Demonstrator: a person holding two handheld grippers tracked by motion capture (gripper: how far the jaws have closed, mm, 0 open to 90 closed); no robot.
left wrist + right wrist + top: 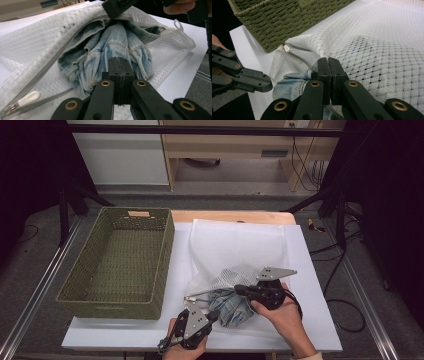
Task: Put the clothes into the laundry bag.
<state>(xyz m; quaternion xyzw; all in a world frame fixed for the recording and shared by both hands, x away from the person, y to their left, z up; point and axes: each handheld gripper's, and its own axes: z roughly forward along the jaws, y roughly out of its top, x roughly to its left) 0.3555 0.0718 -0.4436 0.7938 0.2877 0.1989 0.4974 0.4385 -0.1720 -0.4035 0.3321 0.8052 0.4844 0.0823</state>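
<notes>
Nearest me, my left gripper (214, 316) has its jaws pressed together on the near end of the crumpled, faded blue denim garment (231, 306), pinching a fold of it. No earlier look is mine to compare. The denim lies half inside the white mesh laundry bag (235, 250), bunched in its open mouth, on the white table top (310, 280). The bag's grey zipper (47, 67) runs along the opening, its white rubber pull (28, 98) lying loose at the near corner. Just beyond, my right gripper (239, 289) is clamped on the bag's upper mesh edge above the denim. Farther left stands the rectangular olive-green woven basket (120, 262), apart from the bag.
</notes>
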